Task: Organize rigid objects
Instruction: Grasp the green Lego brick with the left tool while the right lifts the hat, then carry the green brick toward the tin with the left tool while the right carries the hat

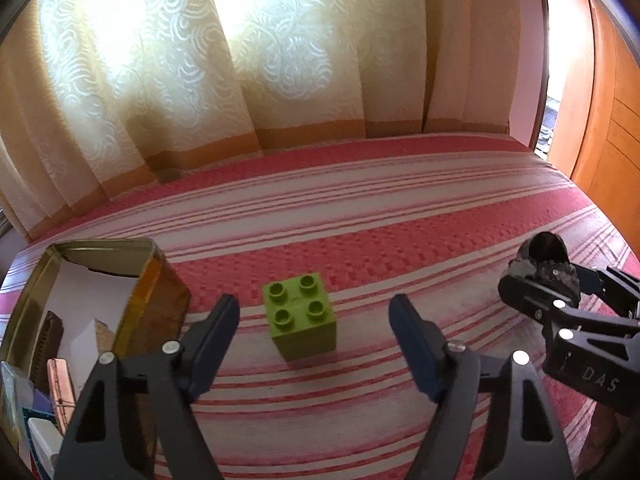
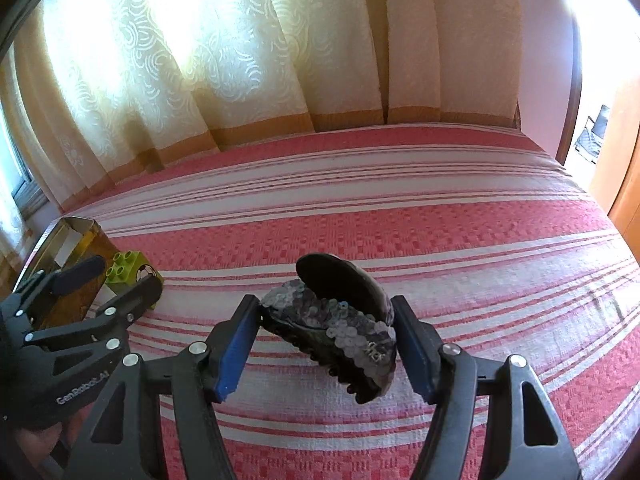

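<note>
1. Two grippers are seen, one held in each hand, both over a bed covered by one red-and-white striped bedspread (image 1: 360, 216).
2. One green toy brick (image 1: 301, 316), with four round studs on top, is seen standing upright on the bedspread at the centre of the left wrist view.
3. The left gripper (image 1: 314, 344) is held with its two blue-padded fingers (image 1: 412, 348) apart; the brick is framed between them just beyond the tips, and no pad is seen touching it.
4. One dark sequined hair clip (image 2: 340, 324) is seen in the lower centre of the right wrist view, lifted clear of the bedspread.
5. The right gripper (image 2: 324, 344) is clamped on the clip: both of its blue-padded fingers (image 2: 236, 348) are pressed against the clip's sides.
6. One open gold-coloured tin (image 1: 96, 304) is seen at the lower left of the left wrist view, just beside the left finger. Several small items are seen inside it, but they cannot be counted or named with certainty.
7. In the right wrist view the same tin, the brick and the left gripper are seen together at the left edge, well apart from the clip.
8. In the left wrist view the right gripper and its clip are seen at the right edge.
9. One cream patterned curtain (image 1: 240, 60) with an orange hem is seen across the top of both views.
</note>
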`<state>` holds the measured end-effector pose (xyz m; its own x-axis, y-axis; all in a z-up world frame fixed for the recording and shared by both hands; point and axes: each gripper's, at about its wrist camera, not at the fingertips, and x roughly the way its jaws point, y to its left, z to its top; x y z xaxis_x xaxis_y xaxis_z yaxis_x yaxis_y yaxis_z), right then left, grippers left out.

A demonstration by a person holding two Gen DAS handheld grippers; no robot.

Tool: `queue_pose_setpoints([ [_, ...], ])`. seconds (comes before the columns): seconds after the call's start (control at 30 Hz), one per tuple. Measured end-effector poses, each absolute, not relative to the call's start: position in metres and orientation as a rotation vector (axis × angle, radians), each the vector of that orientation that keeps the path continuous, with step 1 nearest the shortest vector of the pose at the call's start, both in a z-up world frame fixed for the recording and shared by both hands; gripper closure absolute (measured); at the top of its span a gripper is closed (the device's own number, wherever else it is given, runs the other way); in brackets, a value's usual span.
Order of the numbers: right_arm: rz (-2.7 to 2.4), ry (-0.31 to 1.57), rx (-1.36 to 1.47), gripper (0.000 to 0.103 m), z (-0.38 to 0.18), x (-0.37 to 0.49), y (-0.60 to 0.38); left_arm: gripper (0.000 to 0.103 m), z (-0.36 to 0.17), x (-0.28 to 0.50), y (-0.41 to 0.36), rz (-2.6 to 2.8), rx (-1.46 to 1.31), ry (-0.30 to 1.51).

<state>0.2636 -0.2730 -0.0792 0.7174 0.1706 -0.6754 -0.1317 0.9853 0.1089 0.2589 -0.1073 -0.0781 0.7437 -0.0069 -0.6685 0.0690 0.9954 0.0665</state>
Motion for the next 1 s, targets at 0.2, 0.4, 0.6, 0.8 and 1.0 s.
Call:
queue_pose_setpoints([
  [0.2, 0.172, 0.749, 0.05, 0.035, -0.078, 0.264, -0.271, 0.034, -0.083, 0.273, -0.098, -0.051, 0.025, 0.788],
  [0.4, 0.182, 0.722, 0.051, 0.035, -0.075, 0.258, -0.271, 0.072, -0.088, 0.274, -0.097, -0.087, 0.015, 0.813],
  [0.6, 0.208, 0.638, 0.012, 0.035, -0.064, 0.24, -0.263, 0.072, -0.081, 0.254, -0.095, -0.089, 0.031, 0.757],
  [0.8, 0.249, 0.589, 0.012, 0.035, -0.057, 0.228, -0.255, 0.072, -0.074, 0.225, -0.088, -0.087, 0.037, 0.702],
  [1.0, 0.296, 0.569, 0.01, 0.035, -0.055, 0.22, -0.243, 0.072, -0.068, 0.201, -0.083, -0.08, 0.055, 0.649],
])
